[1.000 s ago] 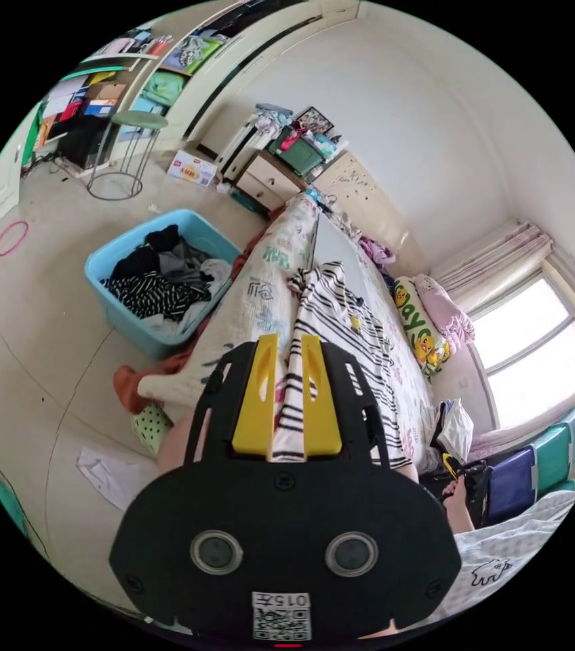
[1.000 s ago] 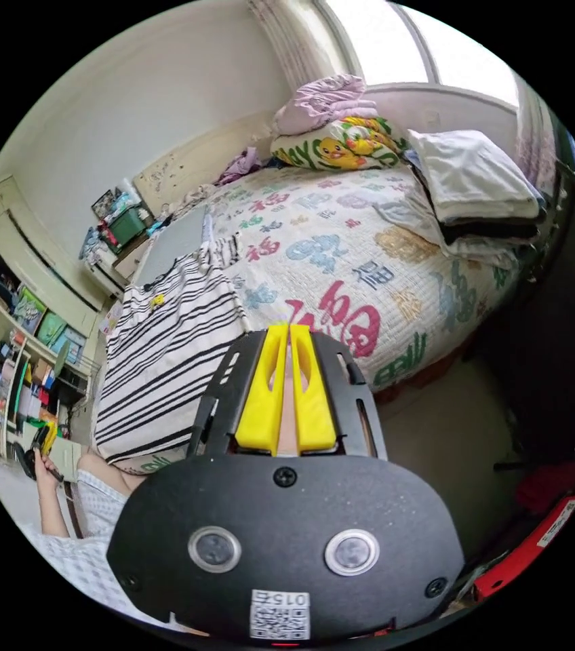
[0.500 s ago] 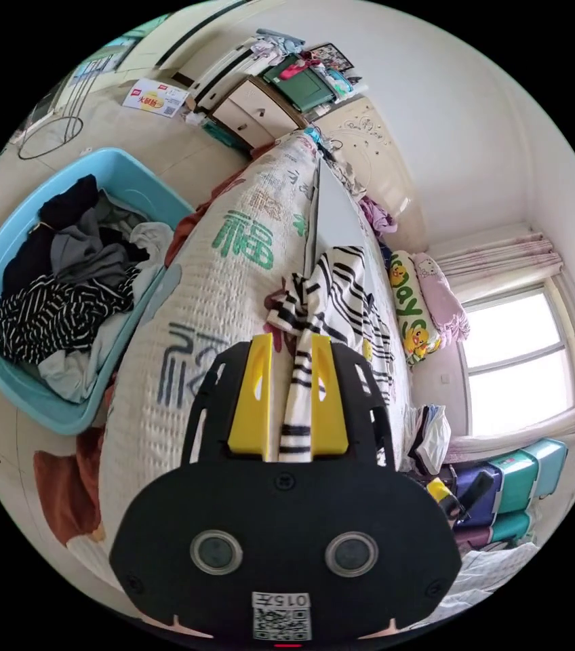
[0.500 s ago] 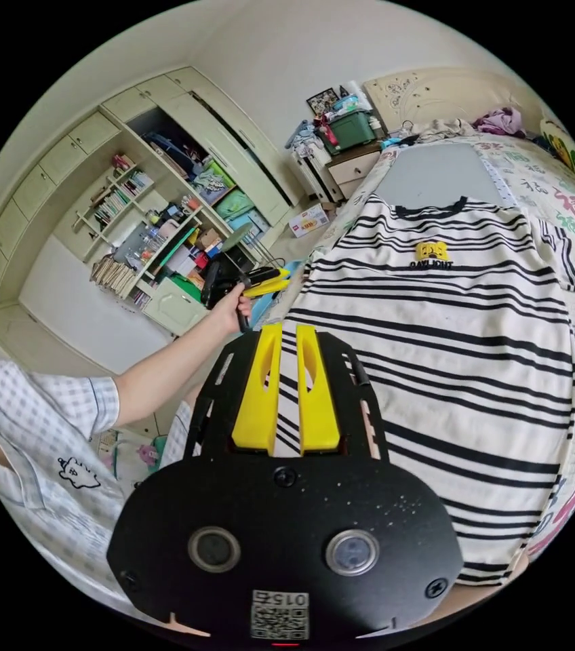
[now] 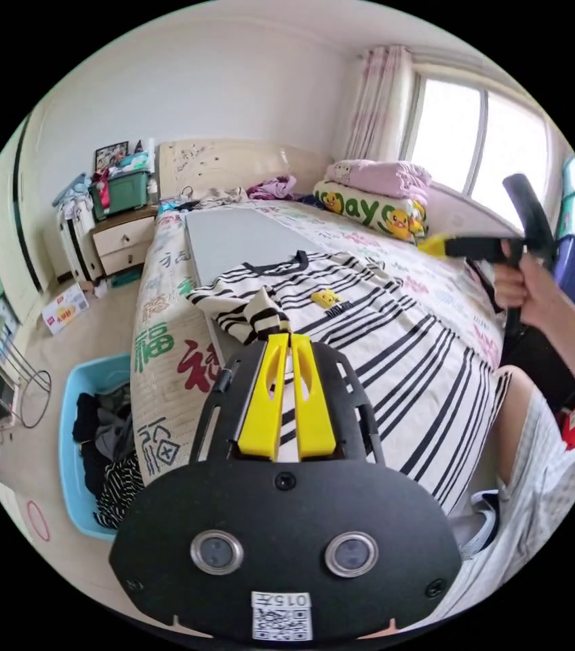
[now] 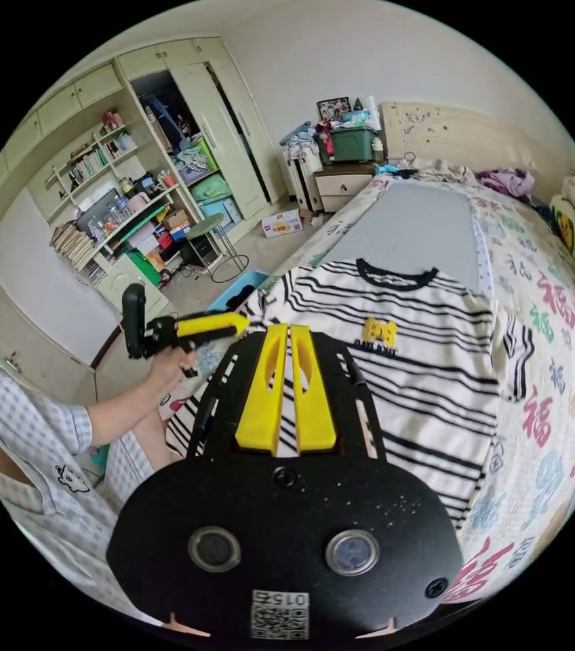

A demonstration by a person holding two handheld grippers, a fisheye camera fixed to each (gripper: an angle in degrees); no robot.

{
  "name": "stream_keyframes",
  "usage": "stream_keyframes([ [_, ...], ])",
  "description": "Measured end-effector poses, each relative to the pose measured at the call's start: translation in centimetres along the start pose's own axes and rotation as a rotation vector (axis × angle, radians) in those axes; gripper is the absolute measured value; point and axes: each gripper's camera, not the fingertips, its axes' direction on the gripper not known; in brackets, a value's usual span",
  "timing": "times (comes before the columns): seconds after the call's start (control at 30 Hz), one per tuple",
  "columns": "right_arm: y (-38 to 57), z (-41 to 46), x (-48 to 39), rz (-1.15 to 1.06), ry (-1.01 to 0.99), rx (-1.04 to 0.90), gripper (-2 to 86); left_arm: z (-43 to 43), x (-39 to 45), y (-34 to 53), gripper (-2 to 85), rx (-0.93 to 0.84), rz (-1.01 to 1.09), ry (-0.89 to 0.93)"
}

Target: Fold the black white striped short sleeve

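Your striped shirt (image 6: 409, 366) lies face up and spread on the bed (image 6: 559, 434), its sleeve at 9 o'clock (image 5: 247, 313) bunched, no fold made; left gripper (image 5: 286, 342) and right gripper (image 6: 284, 336) jaws are clenched on nothing.
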Motion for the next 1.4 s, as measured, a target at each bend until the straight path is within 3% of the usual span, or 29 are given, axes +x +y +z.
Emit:
stream_keyframes([
  [0.17, -15.3, 6.2, -5.7, -0.206, -0.080, -0.161, 3.2, 4.3, 4.2, -1.4, -0.4, -0.132, 0.092, 0.001],
  [0.23, -21.4, 12.3, -7.6, -0.257, -0.086, -0.367, 6.5, 4.9, 5.9, -1.7, -0.4, -0.150, 0.155, -0.036],
  [0.27, -22.5, 13.9, -8.0, -0.269, -0.035, -0.423, 7.2, 5.4, 6.9, -1.8, -0.4, -0.162, 0.193, -0.065],
  [0.33, -24.9, 19.5, -8.8, -0.317, 0.369, -0.589, 8.5, 5.9, 8.2, -2.0, -0.4, -0.176, 0.233, -0.094],
  [0.43, -26.1, 21.4, -8.3, -0.336, 0.536, -0.683, 5.7, 6.4, 9.5, -2.5, -0.4, -0.182, 0.271, -0.121],
  [0.6, -27.3, 13.3, -4.6, -0.135, 0.445, -0.558, -0.3, 6.5, 10.5, -3.2, -0.3, -0.178, 0.309, -0.115],
  [0.7, -25.5, 6.6, -0.2, 0.046, 0.385, -0.460, -0.4, 6.5, 11.5, -3.5, -0.4, -0.169, 0.354, -0.144],
  [0.83, -21.3, 2.1, 4.9, 0.205, 0.322, -0.508, 2.0, 7.9, 12.6, -3.4, -0.3, -0.205, 0.423, -0.165],
  [1.0, -21.8, -2.9, 6.3, 0.273, 0.334, -0.409, 3.2, 8.8, 12.3, -3.4, 0.0, -0.244, 0.438, -0.146],
  [1.17, -26.5, -5.2, 3.5, 0.158, 0.239, -0.306, 4.8, 8.0, 9.1, -3.7, 1.1, -0.242, 0.336, -0.029],
  [1.3, -29.8, -0.1, 0.3, 0.020, 0.130, -0.466, 9.2, 7.4, 4.1, -3.8, 3.2, -0.193, 0.142, 0.135],
  [1.4, -30.3, 4.2, -0.2, 0.006, 0.117, -0.584, 11.5, 8.0, -2.3, -2.8, 7.3, -0.131, -0.170, 0.338],
])
